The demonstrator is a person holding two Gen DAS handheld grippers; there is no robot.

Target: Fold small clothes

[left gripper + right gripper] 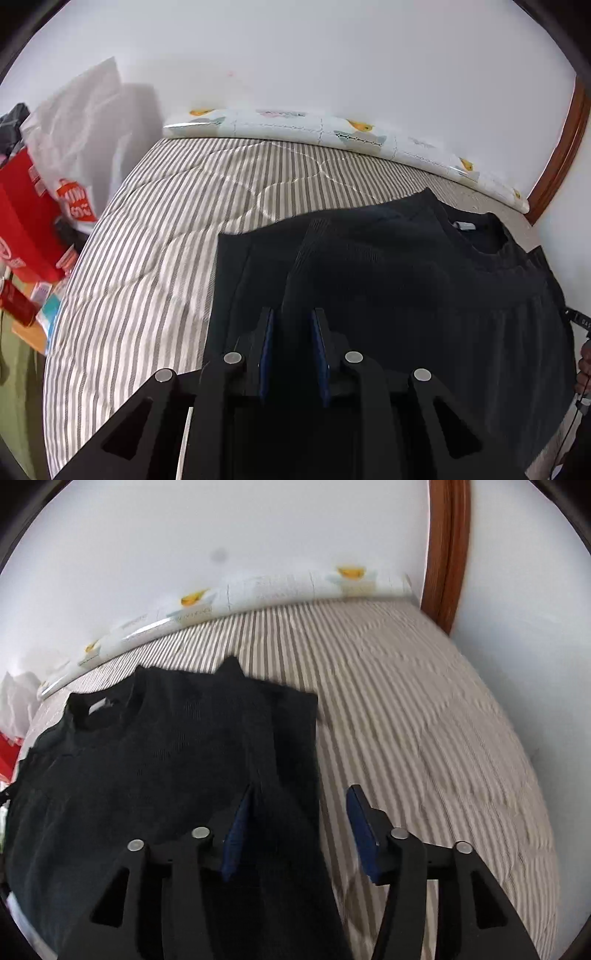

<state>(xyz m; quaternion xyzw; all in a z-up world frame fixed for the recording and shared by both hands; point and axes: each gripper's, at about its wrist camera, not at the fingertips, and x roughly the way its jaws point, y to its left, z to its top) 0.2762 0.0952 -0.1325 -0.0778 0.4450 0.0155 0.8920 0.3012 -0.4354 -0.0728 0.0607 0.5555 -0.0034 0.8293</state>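
A black top [424,295] lies on the striped bed cover [155,229], neck hole with a white label toward the wall. Its left side is folded over the body. My left gripper [293,317] has its blue pads close together with a fold of the black cloth between them. In the right wrist view the same top [166,757] fills the left half, its right side folded inward. My right gripper [301,794] is open and hovers over the top's right edge, one finger over cloth, the other over the bed cover [424,720].
A patterned white bumper [295,125] runs along the wall at the far edge of the bed. A white plastic bag [77,147] and red boxes [22,221] stand off the bed's left side. A brown wooden door frame [447,554] is at the right.
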